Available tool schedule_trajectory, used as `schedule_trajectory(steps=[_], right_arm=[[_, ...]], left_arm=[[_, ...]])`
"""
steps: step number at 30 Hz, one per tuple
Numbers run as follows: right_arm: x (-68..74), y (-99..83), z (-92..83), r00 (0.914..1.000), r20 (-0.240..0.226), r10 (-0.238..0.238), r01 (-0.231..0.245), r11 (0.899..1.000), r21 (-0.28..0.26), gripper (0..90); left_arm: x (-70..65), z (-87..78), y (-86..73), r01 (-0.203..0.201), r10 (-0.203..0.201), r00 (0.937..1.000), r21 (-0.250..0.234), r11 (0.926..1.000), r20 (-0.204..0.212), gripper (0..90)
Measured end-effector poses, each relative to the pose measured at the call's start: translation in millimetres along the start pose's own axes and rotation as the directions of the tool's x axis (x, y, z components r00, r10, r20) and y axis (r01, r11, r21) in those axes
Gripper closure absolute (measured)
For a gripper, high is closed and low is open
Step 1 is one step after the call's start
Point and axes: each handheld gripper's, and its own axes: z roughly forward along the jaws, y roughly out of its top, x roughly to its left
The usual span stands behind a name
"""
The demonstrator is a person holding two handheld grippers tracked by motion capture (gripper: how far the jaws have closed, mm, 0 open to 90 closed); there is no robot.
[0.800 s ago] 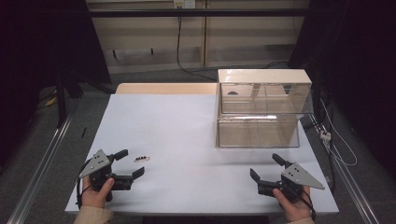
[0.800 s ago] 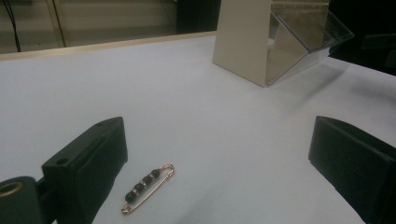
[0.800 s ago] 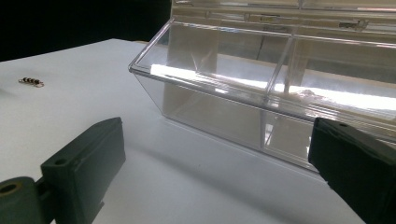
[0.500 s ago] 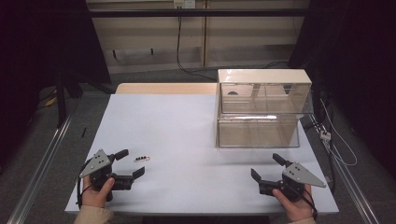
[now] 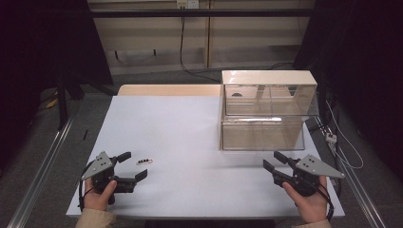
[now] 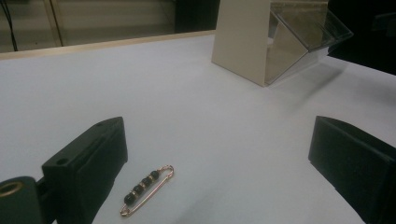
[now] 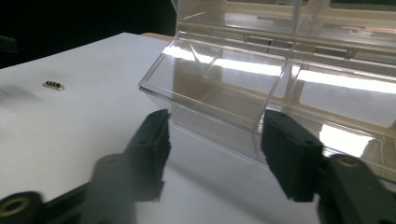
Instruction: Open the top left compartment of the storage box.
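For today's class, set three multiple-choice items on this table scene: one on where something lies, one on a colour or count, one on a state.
1. Where does the beaded safety pin lie?
A. inside the clear bin
B. on the white table just ahead of the left gripper
C. between the right gripper's jaws

2. What colour are the pin's beads?
A. black
B. red
C. white

3. How does the left gripper stand?
A. shut on the pin
B. shut on nothing
C. open, holding nothing

Answers:
1. B, the left gripper view shows the pin on the white table, near one jaw.
2. A, dark beads strung on a gold-coloured pin.
3. C, its jaws stand wide apart with the pin lying free on the table.
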Motion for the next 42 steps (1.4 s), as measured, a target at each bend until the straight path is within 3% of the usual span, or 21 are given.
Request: schedule_trajectory(steps=[7,12,31,42], right_arm=[[-11.4,19.0,0.2,0.999,-0.025,0.038,-0.037,0.999,0.012,79.9],[-18.5,32.0,3.3,0.9984,-0.037,0.044,-0.043,0.999,0.025,89.8],[-37.1,62.3,9.0,0.9985,-0.027,0.049,-0.047,0.998,0.045,90.0],[-49.4,72.3,10.5,0.9989,0.01,0.047,-0.047,0.997,0.055,90.0]], left_arm=[[-0.1,1.5,0.5,-0.008,0.008,1.0,0.006,0.9999,0.002,4.4],[-0.2,1.3,0.4,-0.008,0.008,1.0,0.006,0.9999,0.001,4.3],[-0.1,0.7,0.7,-0.011,0.011,0.9999,0.009,0.9999,0.002,4.3],[0.0,1.1,0.5,-0.009,0.009,1.0,0.009,0.9999,0.004,4.4]])
